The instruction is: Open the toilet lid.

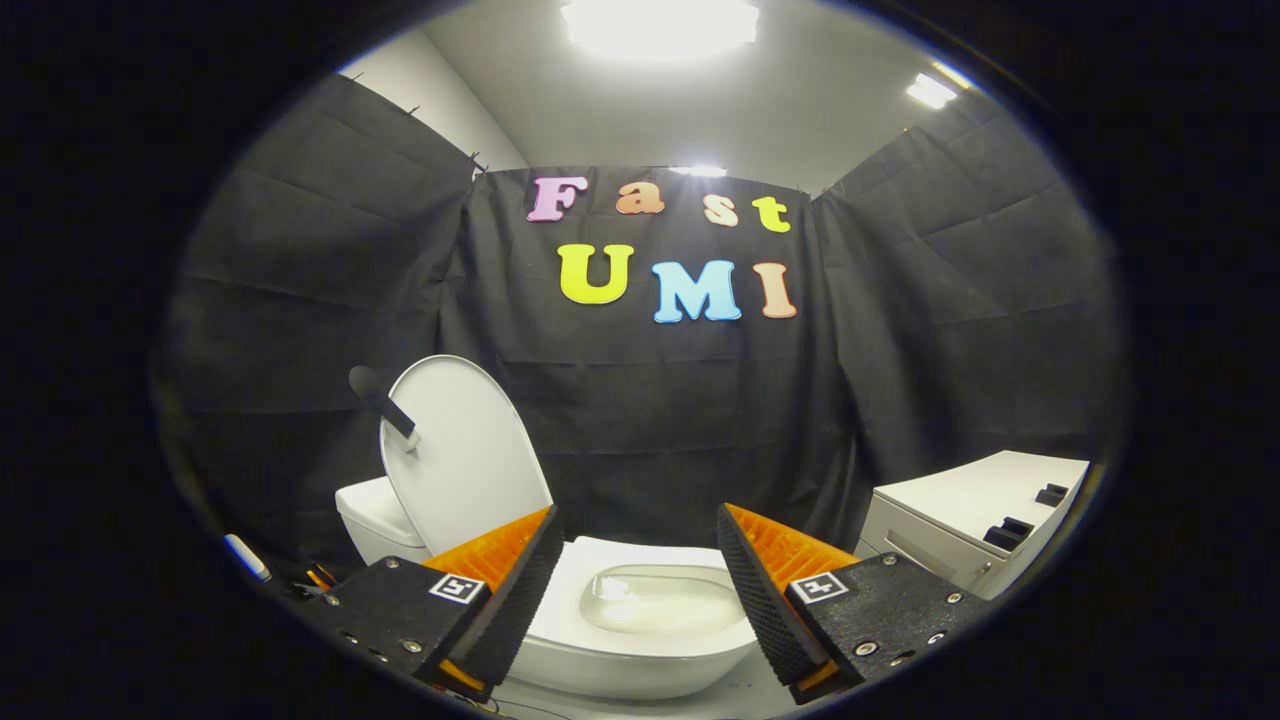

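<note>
Black cloth [640,420] hangs as the booth's wall on three sides, with a pale ceiling [800,110] and bright lamps [660,25] above it.

Seen from the gripper view, the toilet [640,640] stands low against the cloth, just ahead of the gripper [635,585]. Its lid [460,450] is raised, standing nearly upright and leaning back toward the cistern [375,520], which shows as a white block behind and beside it. A dark handle [385,405] is fixed to the far edge of the lid and sticks out toward the cloth. The white seat rim [640,555] lies flat, and the bowl [655,600] shows open between the two fingers, with water in it.

The gripper's fingers [525,590] stand wide apart, one to each side of the bowl, with nothing held between them and neither pressing on the toilet. The one on the lid's side overlaps the foot of the lid in the view; whether it touches it I cannot tell.

Off to the other side, well apart from the toilet, stands a white cabinet [960,510] with dark grips [1008,532] on its top. A small white object [246,557] lies low beside the cistern, too small to make out.
</note>
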`<state>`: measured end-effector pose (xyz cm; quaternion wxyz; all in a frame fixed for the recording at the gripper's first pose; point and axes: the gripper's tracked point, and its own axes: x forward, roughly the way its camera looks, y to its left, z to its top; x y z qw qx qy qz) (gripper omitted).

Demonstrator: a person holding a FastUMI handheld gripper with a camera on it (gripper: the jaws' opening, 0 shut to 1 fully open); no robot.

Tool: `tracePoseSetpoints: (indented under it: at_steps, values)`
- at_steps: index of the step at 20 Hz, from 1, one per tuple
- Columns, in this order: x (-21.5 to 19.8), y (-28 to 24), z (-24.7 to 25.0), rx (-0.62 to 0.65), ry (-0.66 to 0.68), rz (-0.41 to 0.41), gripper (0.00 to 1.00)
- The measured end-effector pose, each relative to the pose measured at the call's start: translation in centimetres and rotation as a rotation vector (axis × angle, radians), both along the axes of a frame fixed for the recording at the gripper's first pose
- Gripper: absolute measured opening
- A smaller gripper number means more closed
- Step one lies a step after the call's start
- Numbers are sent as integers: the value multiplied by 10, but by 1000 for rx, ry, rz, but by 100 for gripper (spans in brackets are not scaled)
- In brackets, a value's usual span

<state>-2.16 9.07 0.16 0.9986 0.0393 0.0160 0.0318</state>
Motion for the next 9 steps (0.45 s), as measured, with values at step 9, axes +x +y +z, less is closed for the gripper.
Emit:
tracePoseSetpoints:
  at_steps: [9]
  values:
    - [2,10,-9,-50,40,30,95]
